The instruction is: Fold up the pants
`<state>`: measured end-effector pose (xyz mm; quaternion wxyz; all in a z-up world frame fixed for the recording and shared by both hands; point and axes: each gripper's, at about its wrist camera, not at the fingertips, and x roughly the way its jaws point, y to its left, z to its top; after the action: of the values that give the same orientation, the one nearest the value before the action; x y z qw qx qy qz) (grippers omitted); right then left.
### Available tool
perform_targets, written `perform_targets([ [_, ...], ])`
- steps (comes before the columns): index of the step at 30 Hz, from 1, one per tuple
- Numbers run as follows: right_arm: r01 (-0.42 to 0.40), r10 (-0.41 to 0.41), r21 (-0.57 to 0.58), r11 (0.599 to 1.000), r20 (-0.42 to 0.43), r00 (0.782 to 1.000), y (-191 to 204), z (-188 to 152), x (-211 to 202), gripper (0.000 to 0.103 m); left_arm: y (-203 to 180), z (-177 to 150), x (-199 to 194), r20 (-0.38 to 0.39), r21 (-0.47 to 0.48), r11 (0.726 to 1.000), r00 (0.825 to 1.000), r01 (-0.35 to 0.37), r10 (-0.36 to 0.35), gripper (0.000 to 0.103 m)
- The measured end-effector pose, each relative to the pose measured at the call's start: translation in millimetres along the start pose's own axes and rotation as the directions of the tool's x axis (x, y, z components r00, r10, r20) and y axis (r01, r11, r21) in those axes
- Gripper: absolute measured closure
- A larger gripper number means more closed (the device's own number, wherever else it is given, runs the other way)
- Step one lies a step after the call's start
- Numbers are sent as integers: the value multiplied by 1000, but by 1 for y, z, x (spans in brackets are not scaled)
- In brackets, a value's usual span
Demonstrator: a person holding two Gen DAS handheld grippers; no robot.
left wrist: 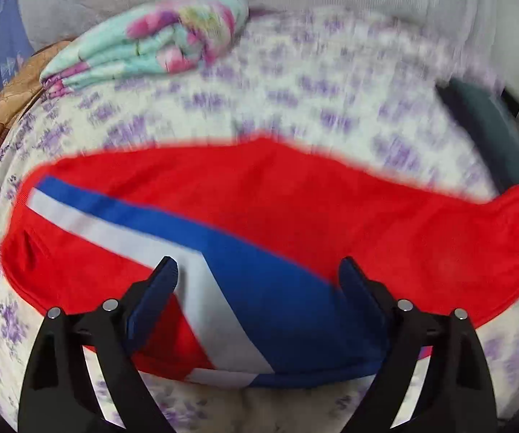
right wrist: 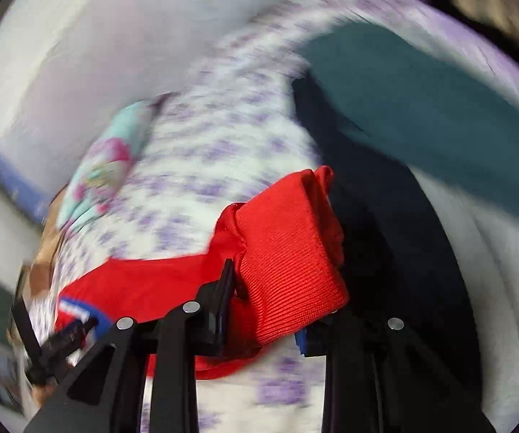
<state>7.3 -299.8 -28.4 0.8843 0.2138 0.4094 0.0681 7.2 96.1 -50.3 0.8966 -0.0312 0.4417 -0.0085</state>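
Red pants (left wrist: pixel 259 216) lie on the floral bedsheet (left wrist: pixel 295 108), long axis left to right across mid-frame. Left gripper (left wrist: pixel 257 274), released, hovers over the striped end; right gripper (right wrist: pixel 277 278) is clenched on the ribbed cuff (right wrist: pixel 288 252), seen only in the right view. Upper left: folded floral cloth (left wrist: pixel 151 39).

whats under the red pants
The red pants lie on a bed sheet with purple flowers, which shows all around them. Whatever lies directly beneath the fabric is covered.
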Motion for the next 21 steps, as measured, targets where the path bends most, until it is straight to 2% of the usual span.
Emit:
perform_targets([
  [3, -82, 81, -160, 984, -10, 997, 71, 10, -1, 73, 27, 11, -30, 99, -77, 996, 994, -40, 48, 11],
  [6, -132, 109, -302, 944, -91, 990, 147, -6, 34, 61, 61, 11, -46, 128, -168, 981, 985, -94, 117, 9],
  [7, -128, 93, -341, 931, -117, 989, 171, -16, 52, 58, 73, 9, -46, 117, -197, 975, 985, -104, 129, 9],
  [9, -90, 24, -444, 892, -154, 988, 218, -50, 96, 43, 95, 0, -41, 77, -265, 958, 988, -112, 136, 9],
  [10, -75, -14, -498, 864, -173, 985, 236, -66, 118, 27, 103, -3, -36, 55, -291, 950, 989, -112, 134, 9],
  [11, -69, -61, -542, 838, -219, 974, 252, -82, 142, 23, 111, -9, -30, 24, -319, 941, 991, -114, 128, 9],
  [12, -98, -92, -564, 820, -299, 950, 262, -97, 164, 21, 116, -13, -24, 1, -330, 936, 992, -119, 126, 9],
  [13, -121, -79, -560, 819, -320, 944, 264, -103, 167, 18, 119, -16, -21, -13, -333, 935, 992, -121, 123, 9],
  [14, -179, -8, -539, 823, -326, 945, 264, -99, 160, 17, 122, -19, -18, -30, -332, 935, 993, -121, 118, 9],
  [15, -233, 46, -516, 824, -349, 936, 262, -93, 155, 18, 123, -24, -18, -34, -332, 936, 993, -118, 114, 9],
  [16, -296, 108, -470, 832, -386, 916, 254, -81, 148, 18, 123, -25, -17, -37, -333, 936, 993, -114, 108, 9],
  [18, -354, 199, -368, 860, -397, 896, 229, -55, 135, 17, 119, -25, -13, -44, -332, 937, 994, -109, 100, 9],
  [19, -360, 231, -327, 874, -371, 899, 217, -43, 128, 17, 115, -24, -14, -39, -327, 939, 994, -106, 98, 9],
  [20, -343, 241, -306, 888, -327, 914, 201, -31, 120, 17, 107, -20, -14, -27, -312, 945, 995, -100, 96, 9],
  [21, -289, 215, -303, 908, -254, 943, 180, -16, 110, 17, 97, -16, -14, -21, -292, 951, 995, -97, 95, 9],
])
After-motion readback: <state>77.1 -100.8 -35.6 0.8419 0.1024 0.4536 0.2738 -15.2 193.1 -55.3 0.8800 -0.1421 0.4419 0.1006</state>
